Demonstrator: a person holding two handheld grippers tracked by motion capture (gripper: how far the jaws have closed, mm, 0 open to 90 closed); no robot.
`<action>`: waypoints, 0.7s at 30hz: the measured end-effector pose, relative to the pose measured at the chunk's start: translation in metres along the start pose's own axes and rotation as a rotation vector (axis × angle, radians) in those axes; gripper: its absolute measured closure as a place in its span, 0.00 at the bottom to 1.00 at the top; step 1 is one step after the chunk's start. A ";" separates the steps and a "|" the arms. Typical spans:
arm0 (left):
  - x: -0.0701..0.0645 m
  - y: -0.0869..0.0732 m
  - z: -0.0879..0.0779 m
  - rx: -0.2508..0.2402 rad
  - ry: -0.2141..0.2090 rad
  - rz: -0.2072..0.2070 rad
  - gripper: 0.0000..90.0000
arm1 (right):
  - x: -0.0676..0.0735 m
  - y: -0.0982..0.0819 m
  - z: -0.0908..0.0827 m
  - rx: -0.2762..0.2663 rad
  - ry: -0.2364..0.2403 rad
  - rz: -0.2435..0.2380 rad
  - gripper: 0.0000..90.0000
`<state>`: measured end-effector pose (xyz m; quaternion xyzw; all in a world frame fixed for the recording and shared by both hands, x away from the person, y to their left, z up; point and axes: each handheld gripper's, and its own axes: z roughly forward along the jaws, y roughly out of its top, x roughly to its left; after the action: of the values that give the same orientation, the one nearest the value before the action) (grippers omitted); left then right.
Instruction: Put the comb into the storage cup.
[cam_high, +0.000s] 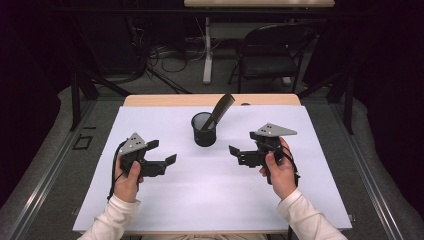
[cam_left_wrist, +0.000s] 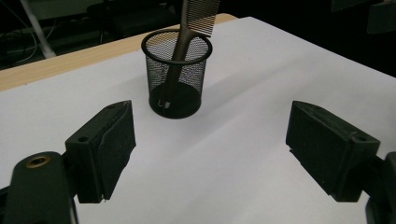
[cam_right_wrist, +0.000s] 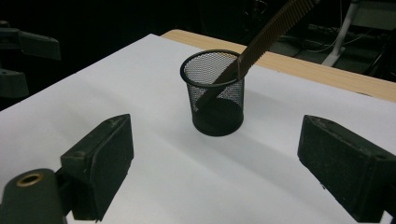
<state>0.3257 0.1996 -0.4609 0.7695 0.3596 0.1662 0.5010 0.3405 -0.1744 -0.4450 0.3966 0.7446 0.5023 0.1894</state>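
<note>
Both forearms in pale sleeves come in at the near edge of the counter (cam_high: 150, 210), each hand holding a tool with its jaws spread wide and nothing between them: the left tool (cam_high: 162, 152) sits to the left of the mesh pen cup (cam_high: 204, 129), the right tool (cam_high: 242, 154) to the right of it, both well apart from the cup. A brown comb (cam_high: 220, 111) stands in the cup, handle down, leaning so that its toothed end sticks out over the rim toward the cup's far right. In the left gripper view the cup (cam_left_wrist: 177, 74) sits ahead between the jaws with the comb (cam_left_wrist: 187, 32) rising from it; the right gripper view shows the same cup (cam_right_wrist: 215, 91) and the comb (cam_right_wrist: 261, 37) slanting up and away.

My judgement is that the cup is light and unsecured on the white sheet (cam_high: 165, 195), so pulling the comb along anything but its own slant could drag the rim and tip the cup. A pinch on the teeth rather than the spine may slip or flex. Closing in without the other tool steadying the cup could shove it toward the far edge
</note>
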 end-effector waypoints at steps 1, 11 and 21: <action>0.001 -0.001 -0.002 -0.002 -0.002 -0.004 0.18 | -0.001 -0.002 -0.001 0.000 -0.004 -0.001 0.12; 0.009 -0.012 -0.017 -0.015 0.014 -0.018 0.18 | -0.006 -0.021 -0.016 -0.006 -0.037 0.016 0.12; 0.014 -0.023 -0.028 -0.019 0.031 -0.020 0.18 | -0.009 -0.038 -0.029 -0.017 -0.056 0.026 0.12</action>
<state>0.3088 0.2338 -0.4704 0.7585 0.3733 0.1762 0.5042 0.3114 -0.2057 -0.4677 0.4184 0.7296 0.4998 0.2070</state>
